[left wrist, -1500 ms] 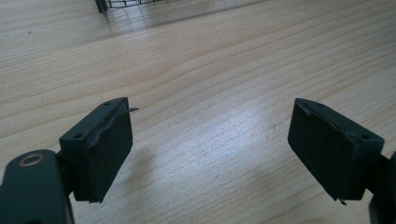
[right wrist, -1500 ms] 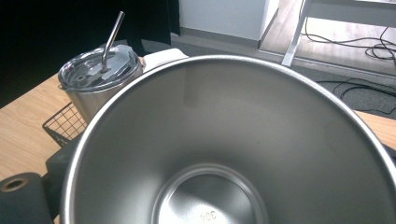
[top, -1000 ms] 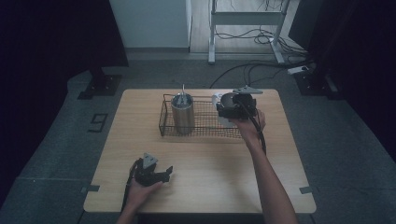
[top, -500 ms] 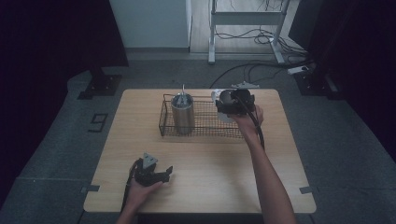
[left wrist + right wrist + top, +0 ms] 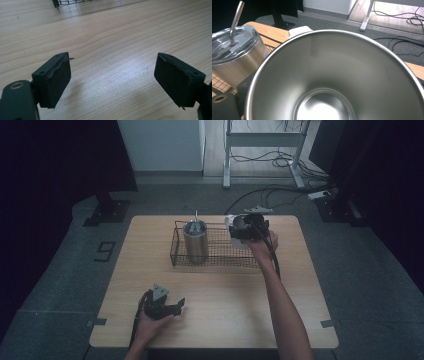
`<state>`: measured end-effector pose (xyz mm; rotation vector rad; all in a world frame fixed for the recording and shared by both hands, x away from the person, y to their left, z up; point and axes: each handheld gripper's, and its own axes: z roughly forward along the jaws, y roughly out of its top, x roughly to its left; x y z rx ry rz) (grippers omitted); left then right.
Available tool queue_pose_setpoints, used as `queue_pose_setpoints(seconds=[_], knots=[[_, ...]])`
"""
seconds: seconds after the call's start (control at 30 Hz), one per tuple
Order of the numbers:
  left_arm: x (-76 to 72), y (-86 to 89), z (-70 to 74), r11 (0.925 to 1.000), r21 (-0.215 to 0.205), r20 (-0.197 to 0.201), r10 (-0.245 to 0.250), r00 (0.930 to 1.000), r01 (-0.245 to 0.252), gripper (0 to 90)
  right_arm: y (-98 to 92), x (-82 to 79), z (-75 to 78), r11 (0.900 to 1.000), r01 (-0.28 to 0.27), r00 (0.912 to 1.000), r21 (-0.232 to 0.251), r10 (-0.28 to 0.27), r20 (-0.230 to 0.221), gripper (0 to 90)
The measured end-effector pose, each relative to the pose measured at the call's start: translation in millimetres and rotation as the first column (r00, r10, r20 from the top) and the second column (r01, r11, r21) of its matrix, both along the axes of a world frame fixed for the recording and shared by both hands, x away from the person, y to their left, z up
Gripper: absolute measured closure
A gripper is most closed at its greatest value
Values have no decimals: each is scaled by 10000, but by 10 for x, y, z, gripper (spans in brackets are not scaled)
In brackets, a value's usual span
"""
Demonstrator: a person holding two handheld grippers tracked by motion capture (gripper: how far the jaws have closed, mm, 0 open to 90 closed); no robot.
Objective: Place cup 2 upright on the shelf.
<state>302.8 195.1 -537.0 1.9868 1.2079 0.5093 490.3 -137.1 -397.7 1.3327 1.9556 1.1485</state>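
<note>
My right gripper (image 5: pixel 241 231) is shut on a steel cup (image 5: pixel 233 224) with a white outside, holding it above the right end of the black wire basket (image 5: pixel 220 263). The right gripper view looks straight into the cup's shiny bowl (image 5: pixel 332 82), with one black jaw at its lower left rim. A steel tumbler (image 5: pixel 195 241) with a clear lid and a metal straw (image 5: pixel 235 21) stands upright in the basket's left half. My left gripper (image 5: pixel 179 304) rests near the table's front edge. Its jaws stand wide apart, open over bare wood (image 5: pixel 112 80).
The wooden table (image 5: pixel 225 310) has free room between the basket and the front edge. Behind it lie grey floor, cables (image 5: pixel 270 195), a white desk frame (image 5: pixel 260 140) and a dark stand foot (image 5: pixel 105 212).
My right hand has carried the cup a little to the left and slightly lower over the basket. The left hand has not moved.
</note>
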Motion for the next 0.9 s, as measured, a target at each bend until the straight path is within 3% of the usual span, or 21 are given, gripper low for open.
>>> queue_pose_setpoints(seconds=[0.9], knots=[[4,-22,-23,9999,104,-37,-35,10000,36,143,5,185,-295,9995,176,9992,-259,-185,-353,62]])
